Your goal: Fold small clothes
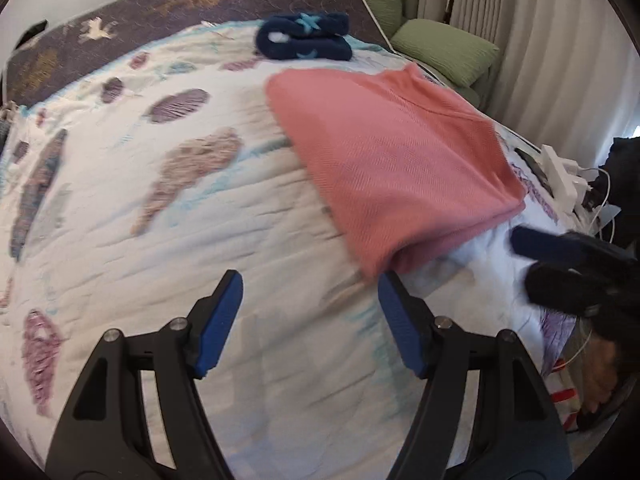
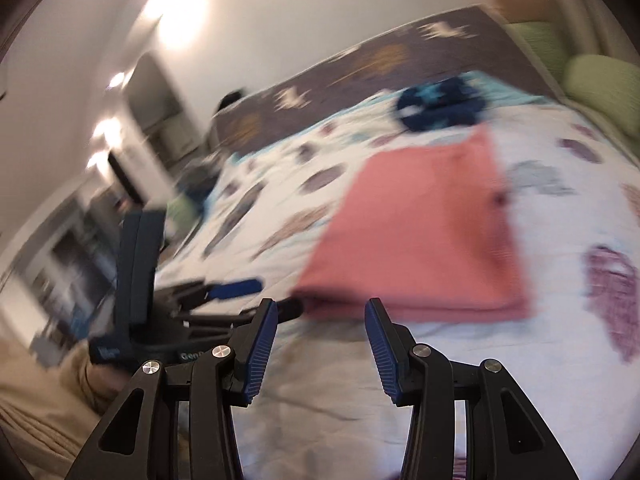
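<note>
Two grippers, both jaws apart, nothing between pads. Pink folded garment (image 1: 396, 168) lies flat on patterned quilt (image 1: 160, 240), ahead of both. Left gripper (image 1: 310, 304): garment up and right of jaws, near corner just beside right pad. Right gripper (image 2: 322, 320): near folded edge straight ahead, long axis running away. Right seems better lined up. Navy folded item (image 1: 304, 36) well apart, far end.

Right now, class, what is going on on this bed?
A person is folding small clothes with a hand-held gripper in each hand. A pink garment lies folded on the patterned bedspread, with a dark blue folded item behind it. Both the left hand-held gripper and right hand-held gripper are open and empty.
</note>
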